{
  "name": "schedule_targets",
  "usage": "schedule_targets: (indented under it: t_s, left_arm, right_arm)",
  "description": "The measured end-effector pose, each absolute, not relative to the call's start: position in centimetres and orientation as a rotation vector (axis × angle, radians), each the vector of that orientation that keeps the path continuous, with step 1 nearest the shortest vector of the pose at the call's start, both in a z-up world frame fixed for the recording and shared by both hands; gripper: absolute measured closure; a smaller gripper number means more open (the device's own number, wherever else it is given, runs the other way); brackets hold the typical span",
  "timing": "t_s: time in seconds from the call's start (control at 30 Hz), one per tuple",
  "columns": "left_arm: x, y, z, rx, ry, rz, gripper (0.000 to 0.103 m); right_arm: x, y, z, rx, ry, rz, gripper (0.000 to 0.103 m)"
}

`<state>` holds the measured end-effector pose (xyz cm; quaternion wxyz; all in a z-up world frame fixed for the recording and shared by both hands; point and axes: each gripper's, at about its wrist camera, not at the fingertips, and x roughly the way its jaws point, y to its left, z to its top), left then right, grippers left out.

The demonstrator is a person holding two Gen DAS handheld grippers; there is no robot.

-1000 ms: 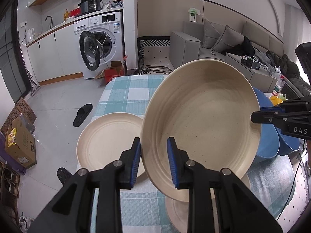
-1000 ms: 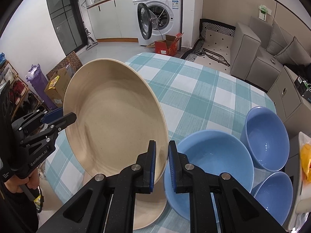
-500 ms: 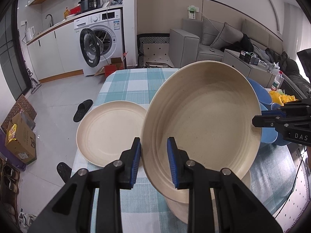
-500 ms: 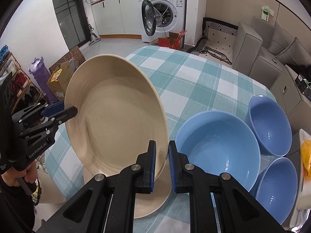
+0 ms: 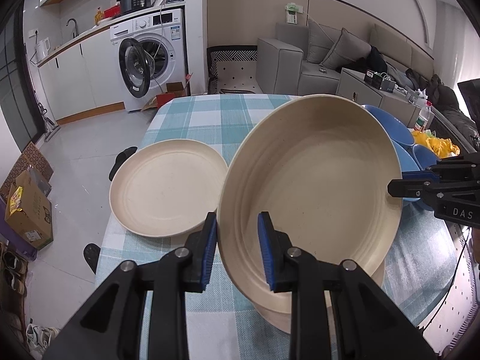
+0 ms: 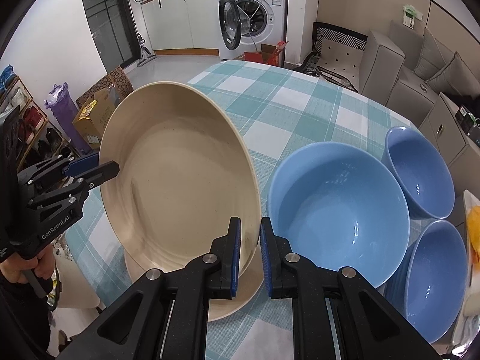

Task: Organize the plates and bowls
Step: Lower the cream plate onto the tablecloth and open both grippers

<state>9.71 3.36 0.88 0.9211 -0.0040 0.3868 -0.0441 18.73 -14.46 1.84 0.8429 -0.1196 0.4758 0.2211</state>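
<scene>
Beige, stiff and probably light but slick, the plate (image 5: 312,180) hangs tilted over another plate (image 6: 237,297) on the desk (image 6: 300,105), left tongs (image 5: 237,249) and right tongs (image 6: 250,255) clenched on opposite rims, the sensible hold.

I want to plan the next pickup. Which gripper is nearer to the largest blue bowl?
Right. The right gripper, shut on the held beige plate, is just beside the largest blue bowl; the left gripper grips the plate's opposite rim.
</scene>
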Motion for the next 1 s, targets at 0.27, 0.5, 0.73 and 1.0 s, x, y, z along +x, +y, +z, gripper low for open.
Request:
schedule_targets:
  t_s: [0.27, 0.5, 0.73, 1.0]
  left_arm:
    - [9.7, 3.2, 0.0, -0.007, 0.819, -0.099, 0.078]
    - [9.8, 3.1, -0.7, 0.003, 0.846, -0.108, 0.078]
    - [10.3, 2.8, -1.3, 0.013, 0.866, -0.129, 0.078]
    - [10.7, 2.5, -2.3, 0.019, 0.888, -0.142, 0.078]
  right_arm:
    - [17.9, -14.6, 0.4, -0.283, 1.021, 0.463, 0.090]
    - [17.3, -14.6, -0.8, -0.302, 1.043, 0.465, 0.090]
    - [17.2, -14.6, -1.8, -0.329, 1.047, 0.446, 0.090]
    - [16.8, -14.2, -2.9, -0.394, 1.030, 0.415, 0.090]
